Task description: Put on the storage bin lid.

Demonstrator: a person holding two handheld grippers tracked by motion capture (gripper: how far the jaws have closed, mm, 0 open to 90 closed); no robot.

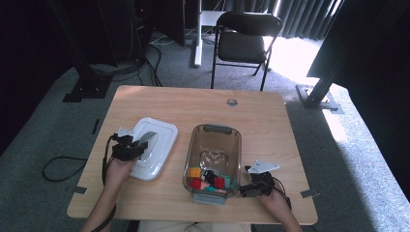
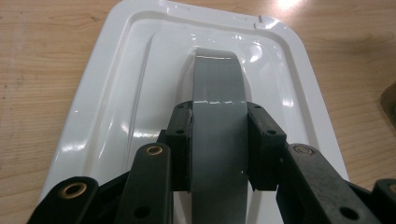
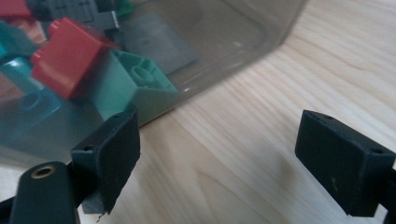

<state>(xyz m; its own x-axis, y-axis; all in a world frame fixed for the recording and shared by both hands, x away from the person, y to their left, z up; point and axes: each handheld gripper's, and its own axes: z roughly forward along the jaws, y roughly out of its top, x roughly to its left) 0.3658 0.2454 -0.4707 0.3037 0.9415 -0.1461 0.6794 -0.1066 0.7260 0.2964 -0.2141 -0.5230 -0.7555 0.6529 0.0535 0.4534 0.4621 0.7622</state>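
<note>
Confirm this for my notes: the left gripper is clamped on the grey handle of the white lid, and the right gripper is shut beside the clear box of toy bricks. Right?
Not quite. The right gripper is open: the right gripper view shows its jaws wide apart over bare table beside the clear box of toy bricks. The left gripper is indeed clamped on the grey handle of the white lid.

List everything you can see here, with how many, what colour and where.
lid: one, white, on the table's left part, lying flat
lid handle: one, grey, along the lid's middle, clamped in the left tool
bin: one, clear smoky plastic with grey end clips, at the table's middle, open
blocks: several, red, green, teal, orange and dark, heaped at the bin's near end
table: one, light wood
chair: one, black, folding, beyond the table
left tool: one, black, shut on the lid handle
right tool: one, black, jaws open, beside the bin's near right corner
hands: two, at the table's near edge
</note>
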